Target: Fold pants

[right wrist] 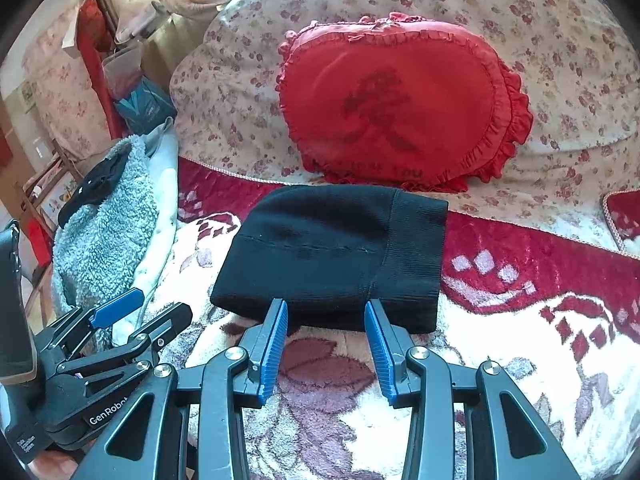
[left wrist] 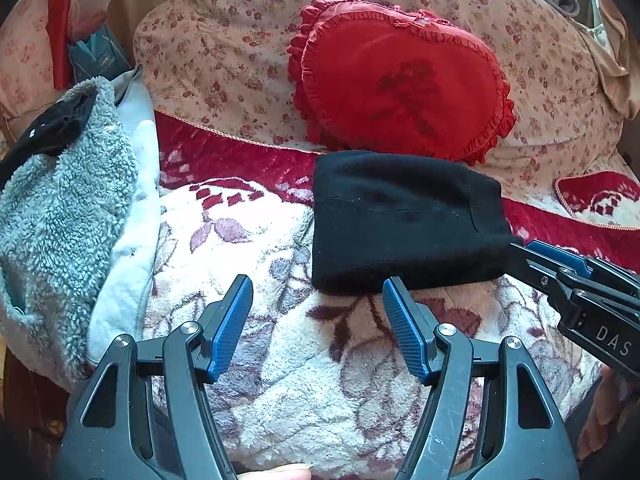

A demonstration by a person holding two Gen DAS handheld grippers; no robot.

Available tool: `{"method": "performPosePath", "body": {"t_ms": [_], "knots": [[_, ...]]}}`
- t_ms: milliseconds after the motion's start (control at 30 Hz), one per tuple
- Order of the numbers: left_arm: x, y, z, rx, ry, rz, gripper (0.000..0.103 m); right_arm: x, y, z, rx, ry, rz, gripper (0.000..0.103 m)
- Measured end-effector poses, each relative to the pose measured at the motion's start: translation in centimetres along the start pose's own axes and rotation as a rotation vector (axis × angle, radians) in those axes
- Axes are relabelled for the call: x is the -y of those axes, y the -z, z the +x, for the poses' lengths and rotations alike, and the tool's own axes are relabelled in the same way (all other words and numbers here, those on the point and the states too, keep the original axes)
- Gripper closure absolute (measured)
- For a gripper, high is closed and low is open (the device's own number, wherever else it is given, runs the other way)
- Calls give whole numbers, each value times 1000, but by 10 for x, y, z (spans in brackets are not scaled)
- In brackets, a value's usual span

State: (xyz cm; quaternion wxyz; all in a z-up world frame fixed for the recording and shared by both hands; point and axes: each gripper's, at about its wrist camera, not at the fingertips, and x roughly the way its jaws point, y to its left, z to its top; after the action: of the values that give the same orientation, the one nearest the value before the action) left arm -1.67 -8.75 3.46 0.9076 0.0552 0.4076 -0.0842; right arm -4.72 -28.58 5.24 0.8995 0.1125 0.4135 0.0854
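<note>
The black pants (left wrist: 404, 220) lie folded into a compact rectangle on the floral fleece blanket (left wrist: 304, 380), ribbed waistband to the right. They also show in the right wrist view (right wrist: 332, 260). My left gripper (left wrist: 318, 300) is open and empty, just in front of the pants' near left edge. My right gripper (right wrist: 326, 312) is open, its tips at the pants' near edge, holding nothing. The right gripper shows in the left wrist view (left wrist: 560, 264), and the left gripper in the right wrist view (right wrist: 120, 312).
A red heart-shaped pillow (left wrist: 400, 80) leans on a flowered cushion (left wrist: 224, 48) behind the pants. A grey fleecy garment (left wrist: 68, 208) with a black item on top lies at the left. A red patterned blanket border (right wrist: 520, 248) runs to the right.
</note>
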Motion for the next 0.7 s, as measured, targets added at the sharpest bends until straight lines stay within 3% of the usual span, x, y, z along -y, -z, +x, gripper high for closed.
{"method": "performPosePath", "body": {"t_ms": [700], "knots": [[-10, 5, 3, 2, 37, -29, 35, -9, 5, 11, -27, -11, -12, 64]]}}
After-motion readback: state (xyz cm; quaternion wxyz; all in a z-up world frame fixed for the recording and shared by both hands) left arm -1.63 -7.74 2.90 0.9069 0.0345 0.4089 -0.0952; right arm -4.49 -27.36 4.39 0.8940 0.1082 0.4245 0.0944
